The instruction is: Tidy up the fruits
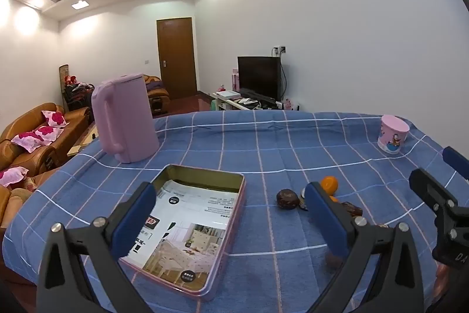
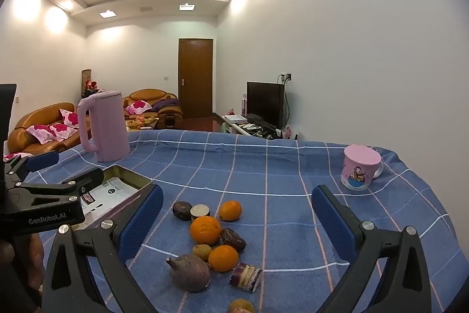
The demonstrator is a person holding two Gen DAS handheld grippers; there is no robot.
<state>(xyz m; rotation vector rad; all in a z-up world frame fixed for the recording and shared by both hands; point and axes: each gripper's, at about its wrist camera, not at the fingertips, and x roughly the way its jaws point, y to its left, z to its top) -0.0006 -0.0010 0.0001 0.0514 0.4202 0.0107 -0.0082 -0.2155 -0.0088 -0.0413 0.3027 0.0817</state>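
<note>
Both claws spread wide, nothing between the pads of either.

Left gripper (image 1: 231, 213) hangs over the open rectangular pink-walled metal tin (image 1: 234, 213) with a printed furniture leaflet (image 1: 187, 228) lying flat in its bottom. The tin sits mostly between the two blue pads; its near-left corner is hidden behind the left pad. No fruit in the tin.

Right gripper (image 2: 237, 216) points at the fruit cluster on the blue checked tablecloth (image 2: 263, 166). The cluster lies in the gap between its fingers, left of centre, below and ahead of the pads, no contact.

Cluster, from the right wrist view:
- large orange (image 2: 205, 230) in the middle
- smaller orange (image 2: 230, 211) just behind it
- third orange (image 2: 223, 258) in front
- dark purple round fruit with a stem (image 2: 190, 272) nearest the camera, touching or just beside the third orange, can't tell which
- small tan round fruit (image 2: 201, 252) between the large orange and the purple one
- dark brown shrivelled fruit (image 2: 181, 210) at the far left, a cut dark-skinned piece (image 2: 200, 211) beside it
- dark brown glossy piece (image 2: 233, 239) right of the large orange
- cut purple-skinned chunk (image 2: 246, 276) at the near right

The cluster is right of the tin, apart from it.

Lilac plastic kettle (image 2: 104, 126) stands upright behind the tin. Pink cartoon mug (image 2: 361, 167) stands at the far right, well apart from the fruit.
</note>
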